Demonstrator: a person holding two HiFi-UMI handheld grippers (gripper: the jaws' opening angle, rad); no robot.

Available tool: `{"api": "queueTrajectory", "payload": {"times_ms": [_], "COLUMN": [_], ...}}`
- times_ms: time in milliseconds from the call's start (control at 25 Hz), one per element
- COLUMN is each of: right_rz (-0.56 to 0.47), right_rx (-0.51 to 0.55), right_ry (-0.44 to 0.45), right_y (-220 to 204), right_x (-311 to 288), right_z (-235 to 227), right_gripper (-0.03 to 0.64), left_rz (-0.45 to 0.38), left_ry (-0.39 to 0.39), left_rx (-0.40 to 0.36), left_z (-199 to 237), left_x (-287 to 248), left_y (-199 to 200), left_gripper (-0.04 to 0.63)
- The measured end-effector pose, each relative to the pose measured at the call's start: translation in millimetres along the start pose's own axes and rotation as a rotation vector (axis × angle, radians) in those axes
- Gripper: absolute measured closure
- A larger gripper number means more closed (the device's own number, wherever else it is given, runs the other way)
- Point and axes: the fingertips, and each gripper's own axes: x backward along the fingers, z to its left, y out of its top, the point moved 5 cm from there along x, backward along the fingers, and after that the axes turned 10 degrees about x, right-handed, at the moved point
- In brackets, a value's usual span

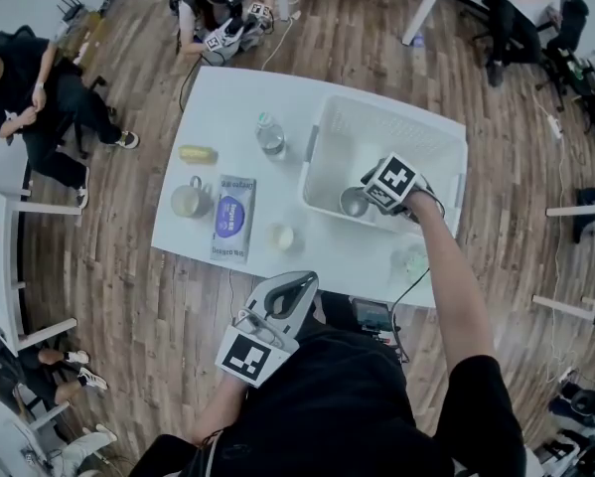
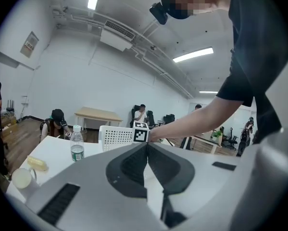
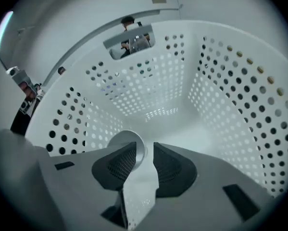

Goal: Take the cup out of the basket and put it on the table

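Observation:
A white perforated basket (image 1: pixel 322 137) stands on the right half of the white table (image 1: pixel 227 107). Inside it, near the front wall, is a small metal cup (image 1: pixel 354 204). My right gripper (image 1: pixel 367 197) reaches down into the basket at the cup. In the right gripper view the cup (image 3: pixel 126 139) is tipped with its mouth towards the camera. Its rim sits between the jaws of the right gripper (image 3: pixel 144 153), and a thin gap shows beside the right pad. My left gripper (image 1: pixel 299 284) is shut and empty, held close to the person's body off the table's front edge.
On the table's left half are a water bottle (image 1: pixel 269 134), a yellow item (image 1: pixel 198 154), a mug (image 1: pixel 188 200), a purple packet (image 1: pixel 234 217) and a small pale cup (image 1: pixel 282 238). A greenish item (image 1: pixel 413 263) lies near the front right corner. People sit around the room.

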Motion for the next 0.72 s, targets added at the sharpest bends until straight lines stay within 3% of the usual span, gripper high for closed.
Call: {"api": "queueTrajectory", "payload": {"times_ms": [160, 280, 720], "right_rz": [0.041, 0.038, -0.058], "right_rx": [-0.029, -0.047, -0.115], "right_ry": [0.009, 0.000, -0.079], "right_y": [-7.4, -7.5, -1.2], "right_x": [-19.0, -22.3, 14.8], "right_z": [-6.0, -10.4, -18.2], "right_gripper": [0.506, 0.573, 0.580], "left_rz": [0.009, 0.015, 0.021], "left_ry": [0.035, 0.045, -0.026], "left_rx": [0.015, 0.011, -0.025], "left_z": [9.7, 15.5, 10.5], "left_x": [11.0, 15.2, 5.2], "left_y": [0.9, 0.1, 1.3], "left_gripper": [0.584, 0.584, 0.584]}}
